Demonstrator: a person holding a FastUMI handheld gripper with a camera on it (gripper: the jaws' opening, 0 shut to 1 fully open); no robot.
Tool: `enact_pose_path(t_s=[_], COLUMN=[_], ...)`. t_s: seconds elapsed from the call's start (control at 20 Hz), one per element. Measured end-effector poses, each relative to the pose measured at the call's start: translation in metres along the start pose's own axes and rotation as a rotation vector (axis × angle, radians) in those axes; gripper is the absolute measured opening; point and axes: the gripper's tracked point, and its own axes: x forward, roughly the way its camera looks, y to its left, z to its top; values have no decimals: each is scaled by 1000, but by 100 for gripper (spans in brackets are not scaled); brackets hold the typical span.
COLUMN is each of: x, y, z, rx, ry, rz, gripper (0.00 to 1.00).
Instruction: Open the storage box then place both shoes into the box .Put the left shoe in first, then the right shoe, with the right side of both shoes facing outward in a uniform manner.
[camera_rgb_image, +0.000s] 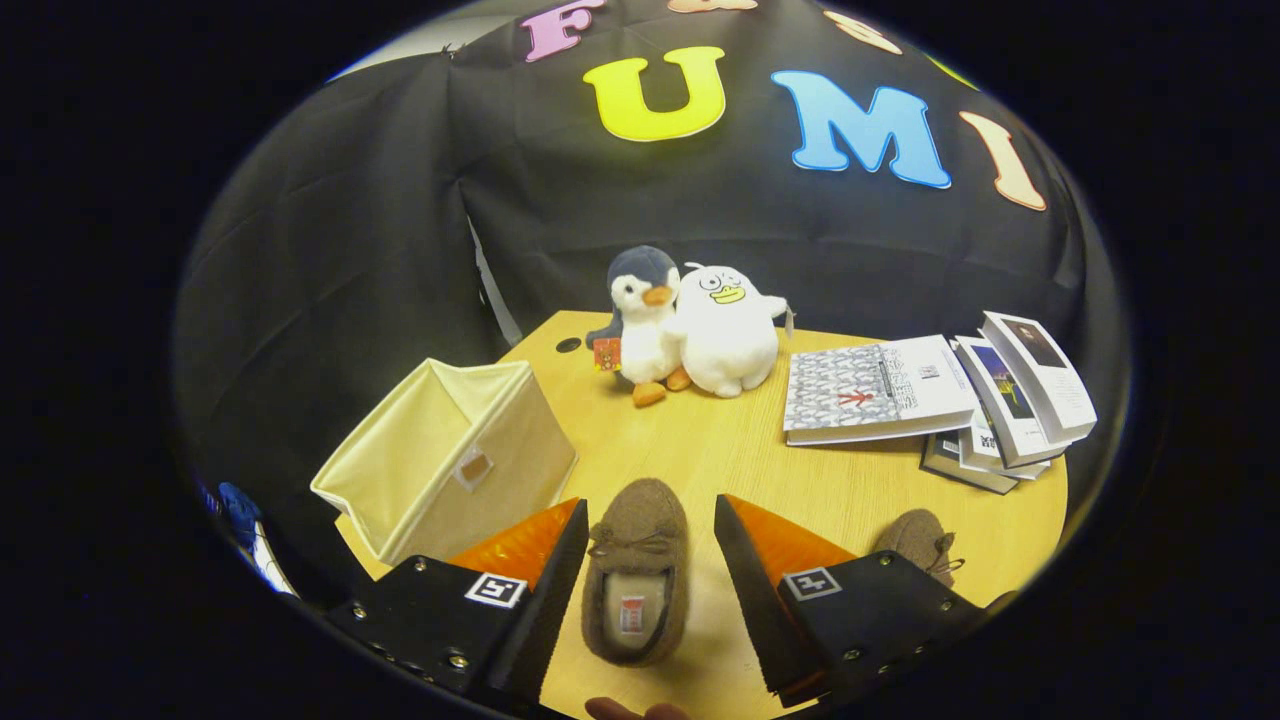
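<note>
1. Shoe (636, 570): brown fleece slipper lying on the table (720, 450) between the two fingers, toe pointing away, opening upward. It is probably light and soft, so the upper would give under pressure; the firmer side walls near the opening look the best place to take hold.
2. Gripper (650, 565): fingers spread wide, one on each side of the shoe, neither touching it, nothing held.
3. Second shoe (915, 545): same kind, beside the right finger, partly hidden by it.
4. Box (450, 465): one cream fabric box, ahead of the left finger at the table's edge, tipped so its open mouth shows; likely light and easily pushed.
5. Count: two shoes, one box, two plush toys (690, 325) at the far edge, and a fanned stack of books (930, 400), number unclear.
</note>
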Motion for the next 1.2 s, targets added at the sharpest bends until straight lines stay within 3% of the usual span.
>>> enact_pose_path(t_s=[0.5, 0.95, 1.0, 1.05, 1.15, 1.2], x=[38, 88, 91, 93, 92, 94], y=[-15, -26, -26, -21, -20, -23], z=[-80, -101, -101, -105, -103, -100], rx=[-56, -70, -67, -48, 0, 6], ry=[188, 305, 319, 343, 363, 358], rz=[-8, -38, -39, -7, -13, -17], gripper=[79, 75, 69, 53, 5, 5])
